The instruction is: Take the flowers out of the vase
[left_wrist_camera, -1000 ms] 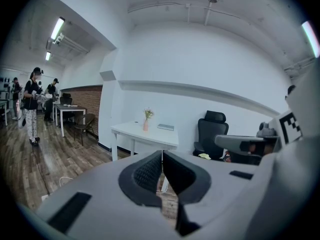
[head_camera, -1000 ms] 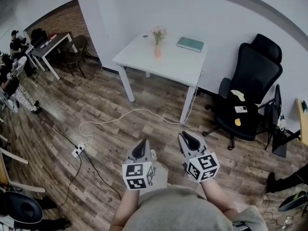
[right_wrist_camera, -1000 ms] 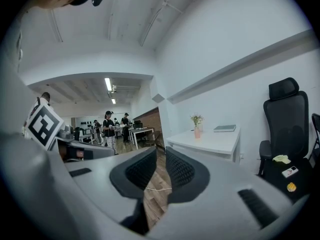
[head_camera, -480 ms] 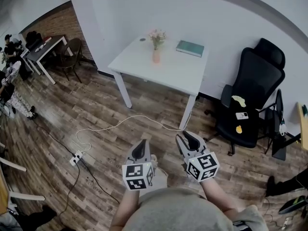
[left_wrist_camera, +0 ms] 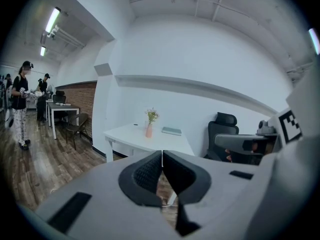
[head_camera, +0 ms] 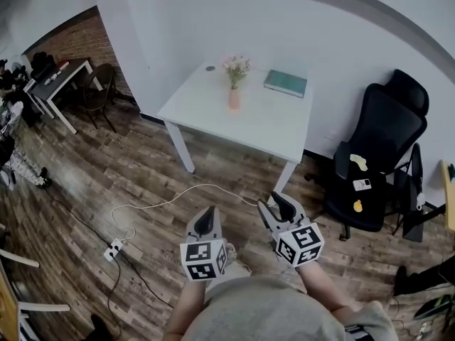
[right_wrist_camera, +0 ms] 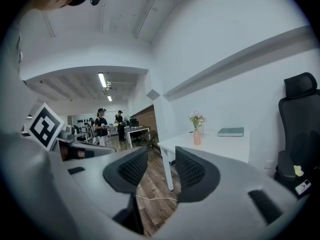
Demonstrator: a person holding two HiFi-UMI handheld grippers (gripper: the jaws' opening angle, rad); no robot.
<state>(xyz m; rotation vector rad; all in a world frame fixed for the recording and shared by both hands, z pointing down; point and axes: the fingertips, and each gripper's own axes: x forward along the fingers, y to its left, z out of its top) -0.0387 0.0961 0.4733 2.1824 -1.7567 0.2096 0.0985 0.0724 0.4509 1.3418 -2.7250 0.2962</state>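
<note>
You have walked forward since the earlier frame: the white bench now sits lower and nearer in the head view, and the desks at the far left have slid toward the edge. Your right tool has also changed. Its jaws, nearly together a second ago, are opening, and a clear gap shows between the ribbed pads with only floor and a bench leg seen through it. Nothing is between them.

Your left tool has its jaws pressed together, pad against pad, pinching nothing.

You hold both tools side by side low in front of your body, pointing toward the bench and well apart from it.

The flowers, pale blooms on thin stems, stand upright in the small pink vase. The vase is on the bench toward its far side, near the wall. A teal book lies flat to the right of it, apart from it, and a small dark round thing lies to the left near the back corner.

A black office chair stands to the right of the bench. A white cable trails across the wooden floor between you and the bench.
</note>
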